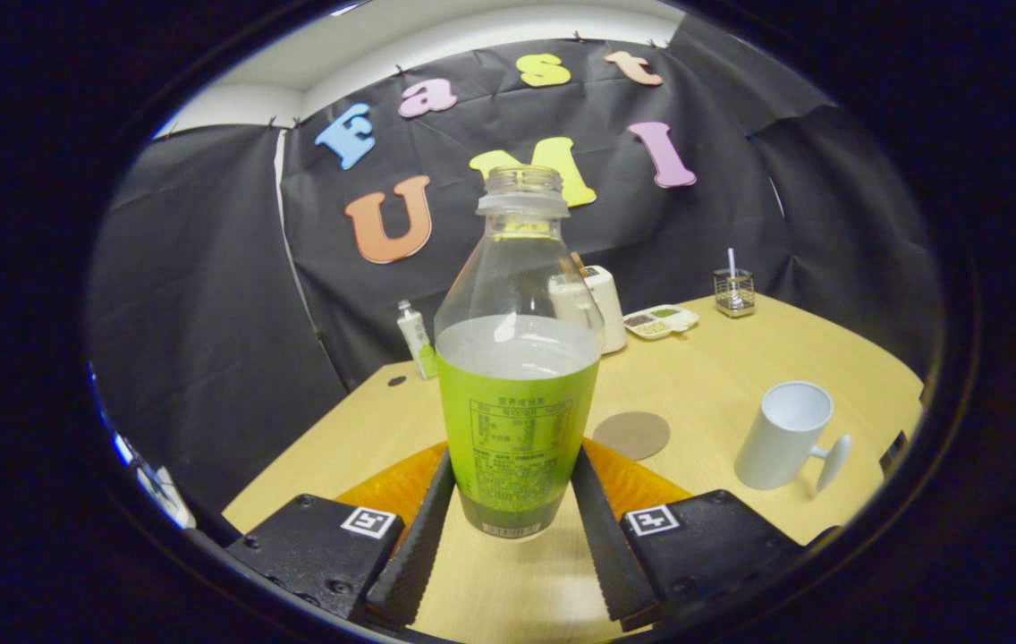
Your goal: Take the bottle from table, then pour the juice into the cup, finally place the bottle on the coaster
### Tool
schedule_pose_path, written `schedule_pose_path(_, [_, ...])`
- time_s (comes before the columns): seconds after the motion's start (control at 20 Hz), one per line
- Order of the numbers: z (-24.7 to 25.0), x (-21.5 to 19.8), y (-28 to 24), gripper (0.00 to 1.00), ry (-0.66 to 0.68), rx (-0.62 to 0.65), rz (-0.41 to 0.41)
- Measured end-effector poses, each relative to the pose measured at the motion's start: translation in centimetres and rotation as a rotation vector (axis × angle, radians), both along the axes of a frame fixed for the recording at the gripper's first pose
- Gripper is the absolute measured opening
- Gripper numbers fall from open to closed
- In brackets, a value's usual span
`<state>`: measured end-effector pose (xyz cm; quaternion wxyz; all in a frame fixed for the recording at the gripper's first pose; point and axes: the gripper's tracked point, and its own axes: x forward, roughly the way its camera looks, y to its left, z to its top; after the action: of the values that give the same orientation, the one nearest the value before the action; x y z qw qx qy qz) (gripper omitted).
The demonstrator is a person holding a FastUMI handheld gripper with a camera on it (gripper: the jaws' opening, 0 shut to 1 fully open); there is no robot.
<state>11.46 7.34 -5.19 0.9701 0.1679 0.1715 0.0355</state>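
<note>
The pale wooden table [740, 376] carries every item and stands against the black cloth booth wall [204, 295]. The clear plastic bottle with a green label [517, 376] stands upright between the 2 fingers, uncapped, its open neck at the top; the contents reach roughly to the upper edge of the label. The gripper [515, 510] has its fingers [423, 537] closed against the lower part of the bottle, 1 on each side, both touching the label, so the bottle is clasped. Whether the bottle's base rests on the table or sits just above it cannot be told. An orange round mat [401, 487] lies under the fingers and shows on both sides of the bottle's base. The white ceramic cup with a handle [785, 434] stands upright to the right of the bottle, well apart from it, its mouth open and its handle pointing right. The flat round brown coaster [631, 435] lies on the table between bottle and cup, nearer the bottle and bare. Beyond the bottle, near the wall, stands a white container [602, 309], partly hidden by the bottle. To its right lie a small white divided dish [662, 321] and a small clear holder with 1 upright stick [733, 291]. A small white and green tube [417, 340] stands left of the bottle, close to the wall.
</note>
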Motion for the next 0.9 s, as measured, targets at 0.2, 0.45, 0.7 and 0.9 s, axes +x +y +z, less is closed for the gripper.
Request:
schedule_pose_path(0.2, [0.6, 0.5, -0.2, 0.79, -0.008, 0.084, 0.014])
schedule_pose_path(0.45, [1.6, 1.2, -0.8, 0.79, -0.032, 0.27, 0.009])
schedule_pose_path(0.7, [2.8, 2.4, -2.0, 0.78, -0.068, 0.472, -0.02])
schedule_pose_path(0.9, [3.3, 2.9, -2.9, 0.78, -0.102, 0.625, -0.023])
